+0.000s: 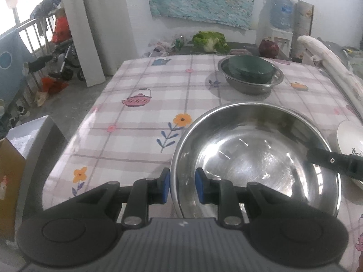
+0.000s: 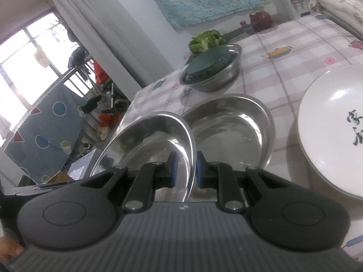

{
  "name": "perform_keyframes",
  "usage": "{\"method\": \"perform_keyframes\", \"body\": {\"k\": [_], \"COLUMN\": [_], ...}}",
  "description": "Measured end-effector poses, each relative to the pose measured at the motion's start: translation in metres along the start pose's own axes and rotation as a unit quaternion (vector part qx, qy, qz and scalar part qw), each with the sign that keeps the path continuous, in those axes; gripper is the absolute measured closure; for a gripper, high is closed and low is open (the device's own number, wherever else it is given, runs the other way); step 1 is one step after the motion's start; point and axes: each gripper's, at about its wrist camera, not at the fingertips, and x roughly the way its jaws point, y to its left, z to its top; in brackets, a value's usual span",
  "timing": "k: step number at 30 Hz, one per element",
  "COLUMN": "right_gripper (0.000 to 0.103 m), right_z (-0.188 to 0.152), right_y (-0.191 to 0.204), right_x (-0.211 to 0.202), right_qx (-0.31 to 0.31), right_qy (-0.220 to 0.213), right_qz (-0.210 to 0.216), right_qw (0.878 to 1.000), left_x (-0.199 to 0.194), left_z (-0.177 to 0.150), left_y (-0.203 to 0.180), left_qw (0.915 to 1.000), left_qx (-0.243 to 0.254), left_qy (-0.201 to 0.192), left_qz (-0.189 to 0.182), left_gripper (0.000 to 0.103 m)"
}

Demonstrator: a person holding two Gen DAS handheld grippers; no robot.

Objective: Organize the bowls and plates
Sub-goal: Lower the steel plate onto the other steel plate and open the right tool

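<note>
The left gripper [image 1: 180, 186] jaws clamp the steel bowl [image 1: 256, 161] rim.

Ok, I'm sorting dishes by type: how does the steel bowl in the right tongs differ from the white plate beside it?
The steel bowl is bare shiny metal; the white plate has black brush marks. The bowl is tilted, its rim pinched in the right tongs; the plate lies flat on the tablecloth, untouched. The bowl's sides are deeper than the plate's. Both are round and empty.
</note>
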Motion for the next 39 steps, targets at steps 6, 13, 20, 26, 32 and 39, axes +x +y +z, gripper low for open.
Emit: {"method": "perform_keyframes", "body": {"k": [6, 13, 20, 26, 32, 39], "right_gripper": [0.086, 0.083, 0.081, 0.063, 0.056, 0.056], "right_z": [0.0, 0.001, 0.003, 0.008, 0.015, 0.033], "right_y": [-0.01, -0.019, -0.018, -0.018, -0.022, -0.022], "right_x": [-0.003, -0.007, -0.006, -0.012, -0.021, -0.025], "right_qx": [0.009, 0.003, -0.024, -0.035, -0.032, -0.053], "right_qy": [-0.002, -0.001, -0.003, -0.003, -0.011, -0.032], "right_qz": [-0.021, -0.053, -0.084, -0.082, -0.082, -0.094], "right_qw": [1.0, 0.999, 0.996, 0.996, 0.996, 0.994], "left_x": [0.011, 0.023, 0.027, 0.026, 0.024, 0.027], "left_z": [0.004, 0.007, 0.011, 0.011, 0.009, 0.007], "left_y": [-0.011, -0.027, -0.038, -0.04, -0.038, -0.031], "left_qw": [0.9998, 0.9988, 0.9979, 0.997, 0.9962, 0.996], "left_qx": [0.012, 0.028, 0.046, 0.049, 0.052, 0.04], "left_qy": [0.007, 0.012, 0.005, 0.003, 0.005, 0.009], "left_qz": [-0.017, -0.037, -0.046, -0.06, -0.069, -0.079], "left_gripper": [0.079, 0.079, 0.077, 0.073, 0.069, 0.068]}}
